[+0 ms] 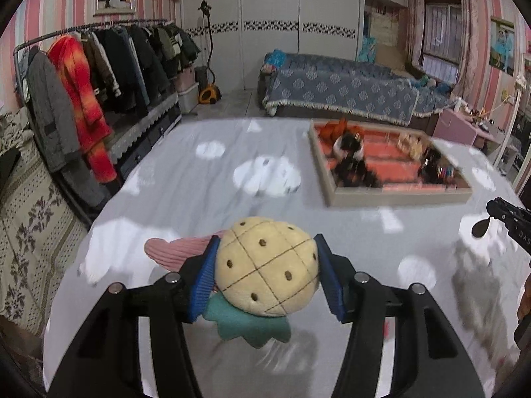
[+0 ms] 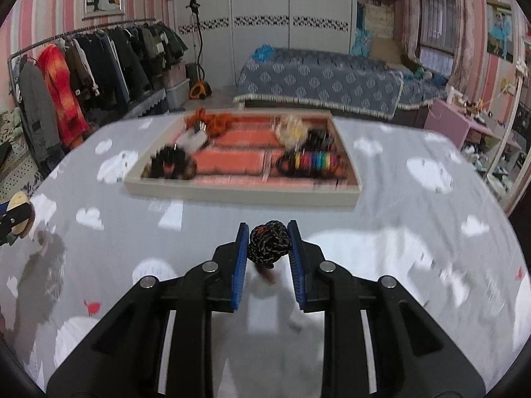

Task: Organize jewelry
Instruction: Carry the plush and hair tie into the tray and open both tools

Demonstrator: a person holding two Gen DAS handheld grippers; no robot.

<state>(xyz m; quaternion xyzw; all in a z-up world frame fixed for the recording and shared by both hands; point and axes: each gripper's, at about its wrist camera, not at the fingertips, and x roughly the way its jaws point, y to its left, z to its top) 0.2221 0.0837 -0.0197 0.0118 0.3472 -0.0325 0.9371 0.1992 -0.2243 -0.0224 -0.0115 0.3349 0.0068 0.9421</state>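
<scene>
My left gripper (image 1: 265, 265) is shut on a plush pineapple hair accessory (image 1: 265, 268), tan with a green leaf base, held above the table. A pink corduroy piece (image 1: 176, 252) lies just behind it on the left. My right gripper (image 2: 268, 243) is shut on a black braided hair tie (image 2: 268, 243) with orange flecks. The cream organizer tray (image 2: 239, 195) with an orange lining stands ahead of it and holds scrunchies and coloured hair bands (image 2: 312, 161). The tray also shows in the left wrist view (image 1: 395, 197), far right.
The table wears a grey cloth with white clouds (image 2: 428, 172). A clothes rack (image 1: 76, 99) stands to the left. A bed (image 1: 341, 89) lies beyond the table. A pink side table (image 2: 464, 126) is at the right.
</scene>
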